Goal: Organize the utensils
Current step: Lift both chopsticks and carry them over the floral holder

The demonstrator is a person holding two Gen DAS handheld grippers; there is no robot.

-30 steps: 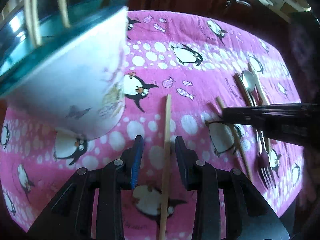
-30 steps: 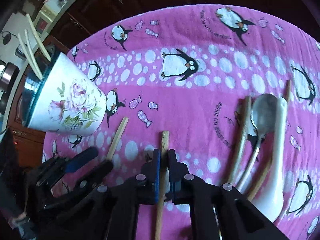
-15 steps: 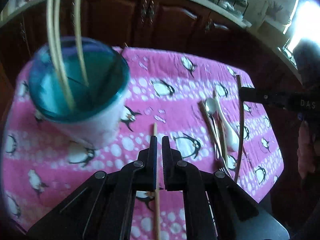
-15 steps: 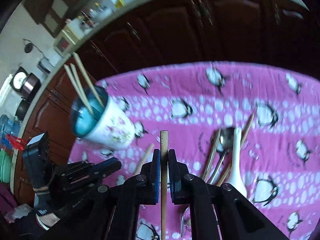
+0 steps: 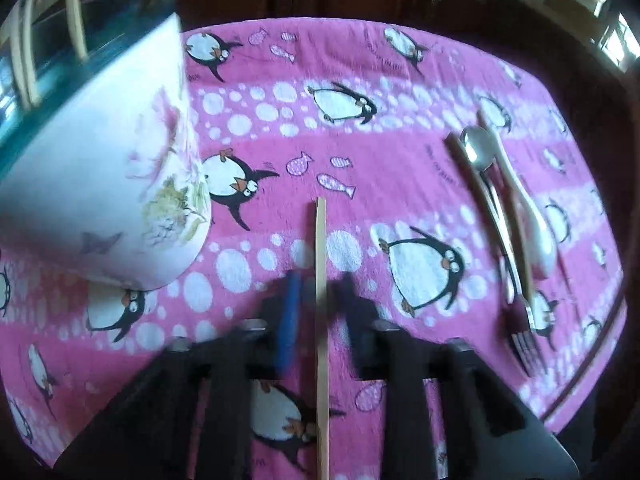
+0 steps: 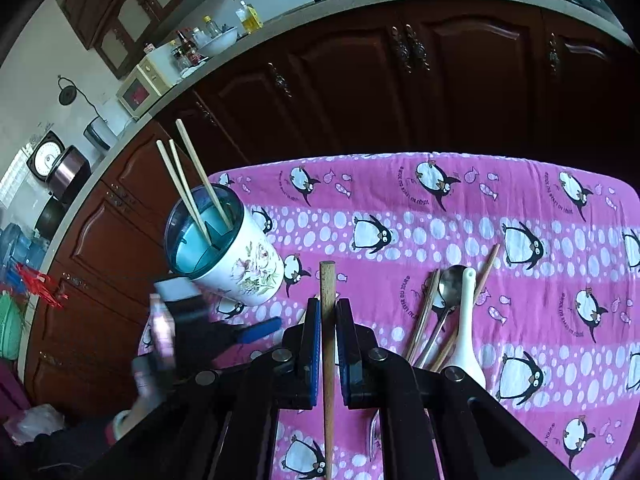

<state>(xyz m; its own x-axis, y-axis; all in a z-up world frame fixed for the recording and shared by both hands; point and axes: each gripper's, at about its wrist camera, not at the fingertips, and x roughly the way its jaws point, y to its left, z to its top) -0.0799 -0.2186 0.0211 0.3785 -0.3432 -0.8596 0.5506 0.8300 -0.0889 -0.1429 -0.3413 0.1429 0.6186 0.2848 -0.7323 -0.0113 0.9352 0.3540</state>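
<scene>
Three pale chopsticks (image 6: 188, 184) stand in the one floral holder cup (image 6: 240, 268) on the penguin cloth (image 6: 440, 208). The right gripper (image 6: 328, 320) clamps one brown chopstick (image 6: 328, 344); the left gripper (image 5: 318, 300), jaws opening, straddles one pale chopstick (image 5: 321, 320) lying on the cloth. Metal spoon (image 5: 476, 152), white ceramic spoon (image 5: 532, 224) and fork (image 5: 524, 340) lie together; only the right view shows the kitchen counter (image 6: 360, 4).

We see the right gripper (image 6: 328, 312) clamped on a wooden chopstick (image 6: 328, 344), raised above the pink penguin cloth (image 6: 520, 208). Near the cloth's left edge stands a floral holder (image 6: 236, 268) containing three chopsticks (image 6: 188, 184). Towards the right edge lie a metal spoon (image 6: 450, 284), a white spoon (image 6: 466, 320) and further chopsticks (image 6: 424, 312).
</scene>
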